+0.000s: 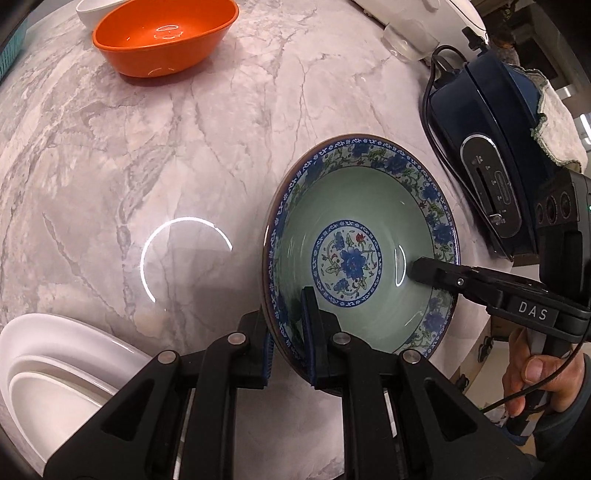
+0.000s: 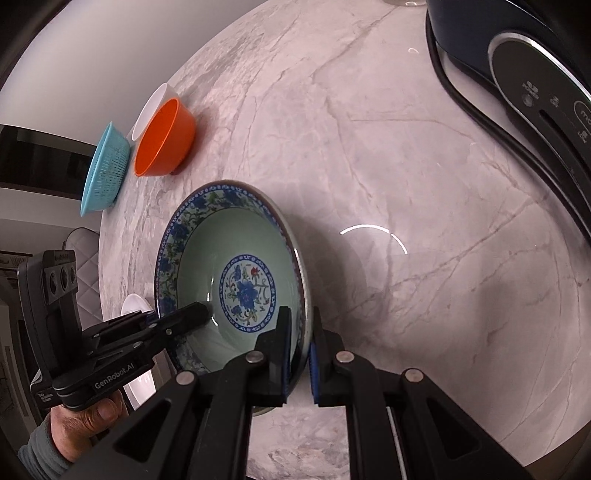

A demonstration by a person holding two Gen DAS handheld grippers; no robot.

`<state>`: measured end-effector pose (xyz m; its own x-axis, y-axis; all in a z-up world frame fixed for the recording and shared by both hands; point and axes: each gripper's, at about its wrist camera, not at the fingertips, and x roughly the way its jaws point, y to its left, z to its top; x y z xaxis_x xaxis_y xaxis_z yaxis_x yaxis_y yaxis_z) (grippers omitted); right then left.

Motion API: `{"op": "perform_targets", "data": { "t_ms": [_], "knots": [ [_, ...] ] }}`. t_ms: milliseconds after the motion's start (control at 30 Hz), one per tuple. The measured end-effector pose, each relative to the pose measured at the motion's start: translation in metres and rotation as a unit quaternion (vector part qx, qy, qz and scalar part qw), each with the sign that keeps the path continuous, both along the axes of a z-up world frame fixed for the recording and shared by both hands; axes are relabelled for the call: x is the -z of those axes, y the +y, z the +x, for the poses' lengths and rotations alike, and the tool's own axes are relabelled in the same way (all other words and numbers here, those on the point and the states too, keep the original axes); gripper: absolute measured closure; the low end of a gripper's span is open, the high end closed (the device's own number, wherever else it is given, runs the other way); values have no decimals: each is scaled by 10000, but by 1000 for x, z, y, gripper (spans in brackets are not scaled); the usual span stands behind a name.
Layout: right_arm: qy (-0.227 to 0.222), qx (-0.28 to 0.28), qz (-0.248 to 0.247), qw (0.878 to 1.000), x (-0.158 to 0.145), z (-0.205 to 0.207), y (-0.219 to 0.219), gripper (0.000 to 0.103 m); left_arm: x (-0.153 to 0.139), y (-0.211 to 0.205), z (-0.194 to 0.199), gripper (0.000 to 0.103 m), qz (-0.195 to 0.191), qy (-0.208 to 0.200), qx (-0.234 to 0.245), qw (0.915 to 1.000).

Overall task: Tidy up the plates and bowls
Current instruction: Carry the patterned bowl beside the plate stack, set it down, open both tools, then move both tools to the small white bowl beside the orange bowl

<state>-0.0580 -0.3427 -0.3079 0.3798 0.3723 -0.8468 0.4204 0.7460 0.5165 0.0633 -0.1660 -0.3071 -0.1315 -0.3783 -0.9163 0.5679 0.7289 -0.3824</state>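
Note:
A green bowl with a blue flower pattern (image 1: 354, 236) is held between both grippers just above the marble table (image 1: 147, 155). My left gripper (image 1: 290, 343) is shut on the bowl's near rim in the left wrist view. My right gripper (image 2: 301, 354) is shut on the opposite rim of the same bowl (image 2: 236, 258). From the left wrist camera the right gripper (image 1: 428, 273) reaches in from the right; from the right wrist camera the left gripper (image 2: 184, 317) enters from the left. An orange bowl (image 1: 166, 37) stands at the far side with a white bowl (image 1: 92, 11) behind it.
White plates (image 1: 55, 369) are stacked at the near left. A dark blue appliance (image 1: 491, 155) with a black cord sits at the right, under a cloth (image 1: 554, 122). A blue plastic basket (image 2: 105, 170) stands beside the orange bowl (image 2: 166, 136). A clear glass (image 1: 406, 40) is at the back.

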Motion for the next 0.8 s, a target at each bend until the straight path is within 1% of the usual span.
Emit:
{"op": "perform_targets", "data": {
  "t_ms": [167, 200, 267, 300, 333, 400, 433, 500, 567, 600, 667, 767, 800],
  "knots": [
    [14, -118, 4, 9999, 2, 0, 0, 90, -3, 6, 2, 91, -37, -28, -143, 9999],
    [10, -161, 2, 9999, 2, 1, 1, 89, -3, 9, 3, 88, -57, -10, -185, 9998],
    [-11, -199, -31, 9998, 2, 1, 3, 87, -7, 16, 3, 61, -97, -41, -284, 9995],
    [-20, -195, -16, 9998, 2, 0, 4, 79, -11, 19, 3, 27, -173, -96, -344, 9992],
    [-50, -184, 10, 9998, 1, -1, 4, 66, -16, 23, 2, 16, -283, -162, -395, 9987],
    [-161, -181, -66, 9997, -2, -3, 5, 50, -24, 25, 2, 16, -335, -238, -392, 9984],
    [-210, -196, -115, 9995, -4, -4, 6, 45, -27, 26, 3, 16, -362, -239, -390, 9983],
    [-253, -200, -146, 9994, -7, -4, 6, 42, -34, 30, 4, 14, -381, -273, -441, 9979],
    [-265, -199, -166, 9993, -11, -5, 5, 39, -44, 36, 5, 11, -430, -284, -479, 9975],
    [-280, -210, -217, 9992, -15, -6, 4, 37, -50, 40, 6, 8, -461, -315, -512, 9971],
    [-317, -211, -344, 9987, -24, -8, 2, 33, -63, 49, 8, 7, -565, -311, -551, 9964],
    [-364, -254, -571, 9974, -43, -8, -3, 23, -85, 68, 23, 6, -782, -315, -746, 9936],
    [-437, -274, -603, 9968, -51, -6, -4, 20, -91, 76, 32, 3, -845, -336, -821, 9925]
  ]
}}
